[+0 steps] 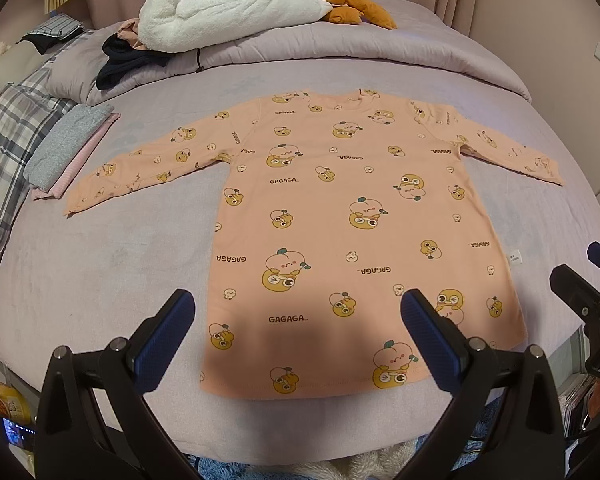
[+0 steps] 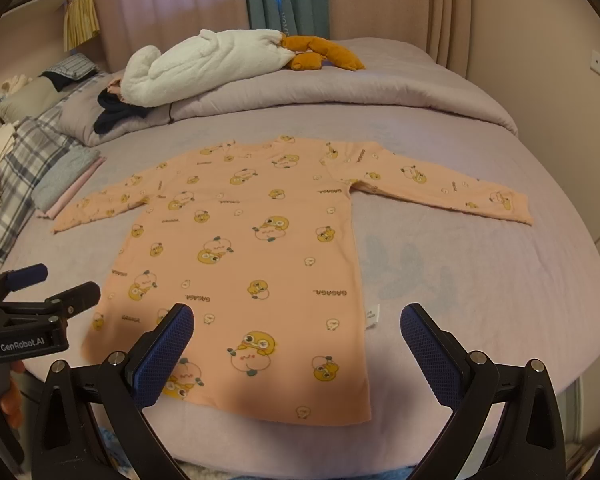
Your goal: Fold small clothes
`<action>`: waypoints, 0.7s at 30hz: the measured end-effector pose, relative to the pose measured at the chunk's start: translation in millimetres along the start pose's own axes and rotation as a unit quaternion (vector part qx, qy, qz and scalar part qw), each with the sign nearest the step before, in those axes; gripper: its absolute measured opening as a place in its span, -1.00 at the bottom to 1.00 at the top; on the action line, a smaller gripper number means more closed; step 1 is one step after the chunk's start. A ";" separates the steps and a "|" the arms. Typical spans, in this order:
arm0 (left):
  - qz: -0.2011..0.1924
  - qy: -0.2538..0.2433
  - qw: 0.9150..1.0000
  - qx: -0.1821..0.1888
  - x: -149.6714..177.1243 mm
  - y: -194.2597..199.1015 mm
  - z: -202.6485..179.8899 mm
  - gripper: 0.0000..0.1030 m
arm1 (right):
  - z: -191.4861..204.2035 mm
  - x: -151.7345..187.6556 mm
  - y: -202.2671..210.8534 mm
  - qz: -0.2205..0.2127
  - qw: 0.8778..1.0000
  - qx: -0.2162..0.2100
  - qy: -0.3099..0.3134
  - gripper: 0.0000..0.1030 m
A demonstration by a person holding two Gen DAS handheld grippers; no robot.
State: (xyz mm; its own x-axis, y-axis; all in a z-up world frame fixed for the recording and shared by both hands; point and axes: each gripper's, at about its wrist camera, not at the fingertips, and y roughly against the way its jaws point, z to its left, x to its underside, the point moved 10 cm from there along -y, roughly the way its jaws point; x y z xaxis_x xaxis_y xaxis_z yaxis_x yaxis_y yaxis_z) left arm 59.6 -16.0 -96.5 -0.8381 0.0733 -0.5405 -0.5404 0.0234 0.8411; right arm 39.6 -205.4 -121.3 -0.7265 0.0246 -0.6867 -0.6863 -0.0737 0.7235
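Note:
A small peach long-sleeved shirt (image 1: 340,216) with yellow duck prints lies flat and spread out on the lilac bed, both sleeves stretched sideways; it also shows in the right wrist view (image 2: 244,264). My left gripper (image 1: 298,308) is open and empty, hovering over the shirt's hem near the front edge. My right gripper (image 2: 296,320) is open and empty above the hem's right corner. The right gripper shows at the right edge of the left wrist view (image 1: 588,276). The left gripper shows at the left edge of the right wrist view (image 2: 40,288).
A folded grey and pink stack (image 1: 66,146) lies by the left sleeve. A rolled lilac duvet (image 1: 340,48) with a white plush goose (image 1: 228,8) and dark clothes (image 1: 128,62) lies at the back. A plaid cloth (image 1: 8,140) lies at the left. The bed's front edge (image 1: 300,436) is close.

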 end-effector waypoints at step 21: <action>0.014 0.018 0.999 0.043 3.0 -5.9 -5.8 1.00 | -3.3 4.3 -6.4 0.011 0.999 -0.022 -0.023 0.98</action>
State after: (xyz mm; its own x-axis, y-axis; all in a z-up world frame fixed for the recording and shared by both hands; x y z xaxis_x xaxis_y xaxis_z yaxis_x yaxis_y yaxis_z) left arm 59.9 -21.7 -103.2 -0.8555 0.0398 -0.5162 -0.5100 0.1070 0.8535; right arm 40.9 -208.1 -129.1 -0.7435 0.0686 -0.6653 -0.6682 -0.1193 0.7344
